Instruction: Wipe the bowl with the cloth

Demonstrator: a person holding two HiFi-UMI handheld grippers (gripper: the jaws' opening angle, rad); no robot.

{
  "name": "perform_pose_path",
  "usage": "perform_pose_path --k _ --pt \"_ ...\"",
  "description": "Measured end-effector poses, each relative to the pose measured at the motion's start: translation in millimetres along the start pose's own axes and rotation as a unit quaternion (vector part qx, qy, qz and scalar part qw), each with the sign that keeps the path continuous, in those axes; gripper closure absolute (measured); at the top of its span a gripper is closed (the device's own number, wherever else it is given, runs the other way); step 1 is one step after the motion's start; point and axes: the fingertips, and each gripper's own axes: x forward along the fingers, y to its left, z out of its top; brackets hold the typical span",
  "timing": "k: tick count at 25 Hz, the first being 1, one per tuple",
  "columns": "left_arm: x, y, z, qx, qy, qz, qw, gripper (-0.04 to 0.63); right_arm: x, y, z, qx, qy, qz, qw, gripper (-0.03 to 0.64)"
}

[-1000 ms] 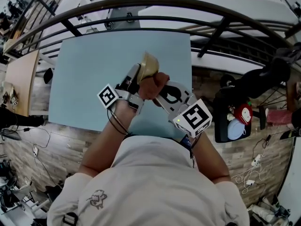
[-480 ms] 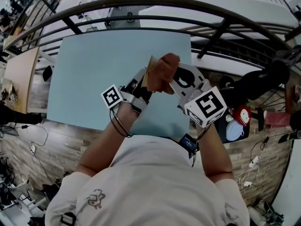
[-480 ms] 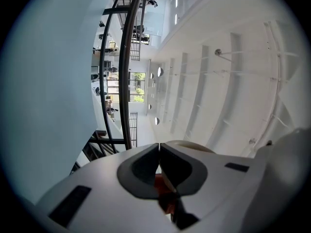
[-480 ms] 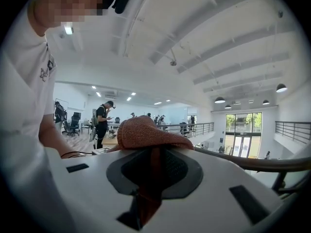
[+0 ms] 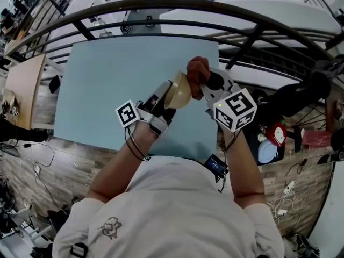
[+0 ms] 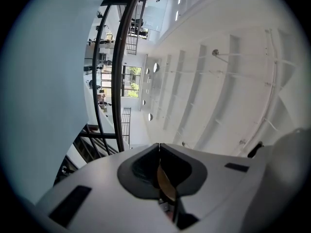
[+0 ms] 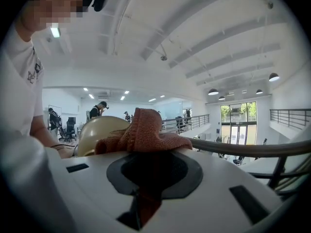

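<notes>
Bowl (image 5: 178, 92): one; cloth (image 5: 197, 72): one

Garment: white short-sleeved T-shirt (image 5: 177, 208), small grey printed emblem (image 5: 110, 226). White-grey left claw (image 5: 163, 94) and right claw (image 5: 208, 84) each carry a rear black-and-white marker cube (image 5: 127, 113). Thin black cable (image 5: 130, 144) loops behind left claw.

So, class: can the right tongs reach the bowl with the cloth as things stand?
Probably yes: the right tongs, shut on the cloth, sit beside the bowl, which the left tongs hold up by its rim; nothing stands between.
</notes>
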Motion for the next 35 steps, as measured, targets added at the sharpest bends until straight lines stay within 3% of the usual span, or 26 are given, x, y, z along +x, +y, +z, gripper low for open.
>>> perform_pose_path --k 7,12,18,23,28,35 --pt "18.0 -12.5 -7.0 -0.004 0.018 -0.028 0.9994 0.578 9.6 4.8 -30.9 0.032 0.018 0.007 0.999 0.555" --pt "23.4 -15.4 6.6 0.042 0.008 -0.01 0.999 0.578 13.8 28.8 -52.4 0.039 0.039 0.03 0.998 0.554" --pt "17.6 -6.2 30.7 0.069 -0.028 0.029 0.9968 0.578 13.1 59.5 -56.5 0.041 0.041 0.052 0.997 0.554" --pt "11.5 6.4 47.7 0.087 -0.058 0.058 0.9928 0.578 4.8 80.2 -49.6 0.032 0.036 0.076 0.996 0.554" --pt "5.3 13.6 52.0 0.099 -0.062 0.078 0.99 0.578 -5.1 95.3 -23.7 0.021 0.009 0.093 0.995 0.554" --pt "4.1 15.2 34.7 0.078 -0.044 0.065 0.9939 0.578 -20.2 82.9 14.2 -0.002 -0.027 0.084 0.996 0.554"
